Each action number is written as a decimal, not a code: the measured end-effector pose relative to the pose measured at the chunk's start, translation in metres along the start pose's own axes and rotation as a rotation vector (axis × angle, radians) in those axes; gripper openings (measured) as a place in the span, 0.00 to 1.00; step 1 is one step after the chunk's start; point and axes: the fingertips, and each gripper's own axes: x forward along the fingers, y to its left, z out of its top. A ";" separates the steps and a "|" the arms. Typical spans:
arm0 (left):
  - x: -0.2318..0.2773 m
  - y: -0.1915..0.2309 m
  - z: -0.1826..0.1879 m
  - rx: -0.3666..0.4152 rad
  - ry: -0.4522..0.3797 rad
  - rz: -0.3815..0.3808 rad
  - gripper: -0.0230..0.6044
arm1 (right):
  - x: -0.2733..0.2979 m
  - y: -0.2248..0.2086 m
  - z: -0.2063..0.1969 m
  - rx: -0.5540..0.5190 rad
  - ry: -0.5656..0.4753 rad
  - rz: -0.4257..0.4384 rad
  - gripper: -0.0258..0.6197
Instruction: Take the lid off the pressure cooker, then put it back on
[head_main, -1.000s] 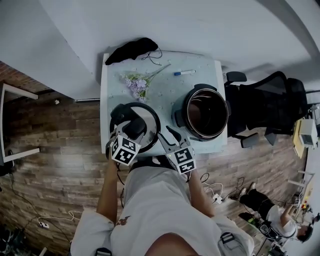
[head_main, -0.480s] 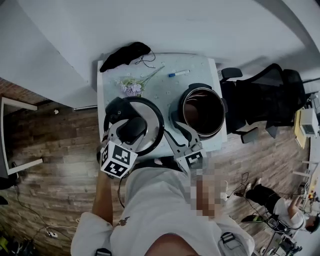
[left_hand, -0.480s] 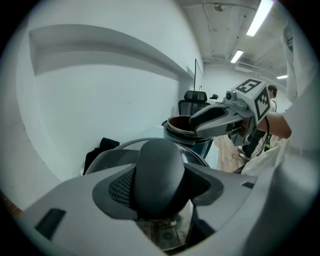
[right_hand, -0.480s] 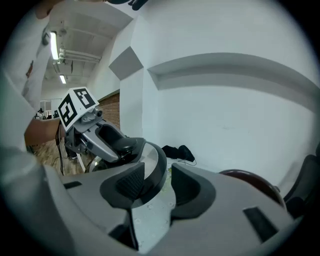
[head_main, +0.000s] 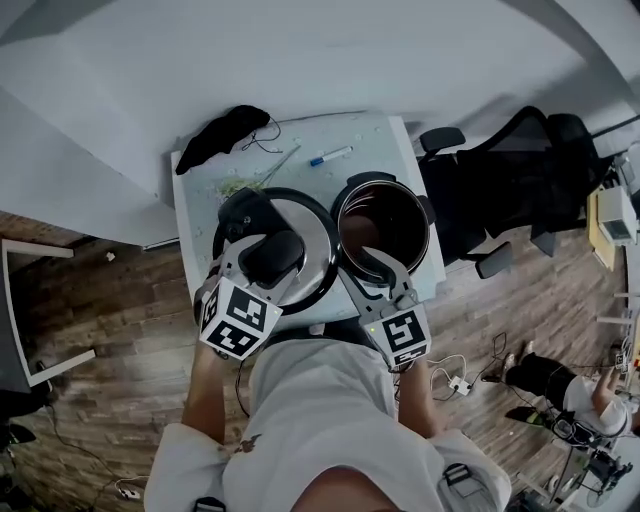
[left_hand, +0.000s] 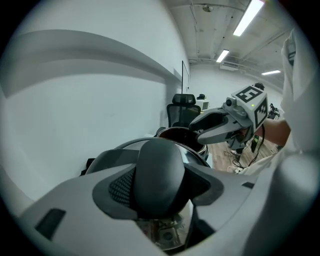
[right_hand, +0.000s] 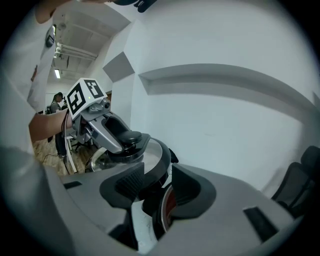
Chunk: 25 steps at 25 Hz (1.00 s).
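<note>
Left claw (head_main: 268, 258) is clamped on the black knob (left_hand: 160, 172) of the lid (head_main: 312, 238). Right claw (head_main: 372, 268) pinches the lid's rim. The open pressure cooker (head_main: 385, 222) stands just beyond it on the table (head_main: 365, 135).

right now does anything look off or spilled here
Nothing spilled or damaged. The only oddity is a black cloth bunched on the table's far left corner. The lid is simply off the pot.

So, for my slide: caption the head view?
Left hand-held gripper grips the lid knob, right hand-held gripper its edge, beside the open pressure cooker.
</note>
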 end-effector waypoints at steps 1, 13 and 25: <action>0.005 -0.002 0.007 0.007 -0.003 -0.010 0.47 | -0.003 -0.006 0.000 0.001 0.002 -0.005 0.31; 0.065 -0.027 0.079 0.100 -0.009 -0.132 0.47 | -0.027 -0.077 -0.006 0.034 0.004 -0.056 0.31; 0.122 -0.059 0.117 0.184 0.040 -0.302 0.47 | -0.042 -0.131 -0.022 0.107 0.013 -0.124 0.31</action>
